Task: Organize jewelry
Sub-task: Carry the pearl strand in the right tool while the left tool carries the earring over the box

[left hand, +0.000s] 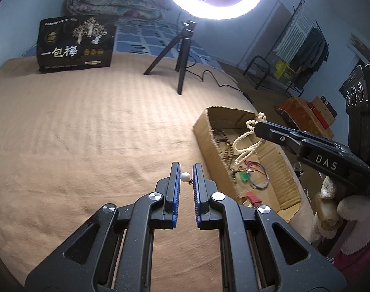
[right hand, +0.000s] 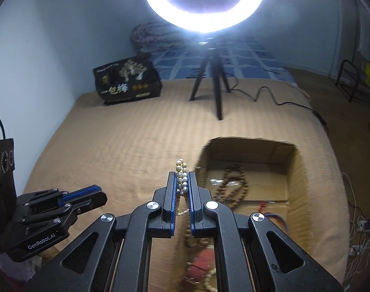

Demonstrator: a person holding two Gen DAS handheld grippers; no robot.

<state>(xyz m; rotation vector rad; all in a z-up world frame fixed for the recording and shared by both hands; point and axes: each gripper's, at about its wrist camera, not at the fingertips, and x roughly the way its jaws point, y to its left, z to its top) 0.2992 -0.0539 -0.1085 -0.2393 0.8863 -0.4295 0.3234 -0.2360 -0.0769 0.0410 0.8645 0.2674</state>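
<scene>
My right gripper [right hand: 182, 180] is shut on a pearl necklace [right hand: 182, 170], whose strand hangs down over the open cardboard box [right hand: 292, 170]. In the left wrist view the necklace [left hand: 245, 143] dangles from the right gripper [left hand: 259, 125] above the box [left hand: 204, 131]. The box holds brown bead strands [right hand: 233, 185], coloured cords and a green pendant [left hand: 244, 176]. My left gripper [left hand: 186, 170] is partly closed around a small white pearl earring [left hand: 185, 176]; the pearl touches the left pad only. It is left of the box, over the tan blanket.
A ring light on a black tripod [left hand: 182, 56] stands mid-bed with its cable trailing right. A black snack bag [left hand: 75, 45] stands at the back left. A folded quilt [left hand: 111, 0] lies behind. The bed edge and floor clutter are to the right.
</scene>
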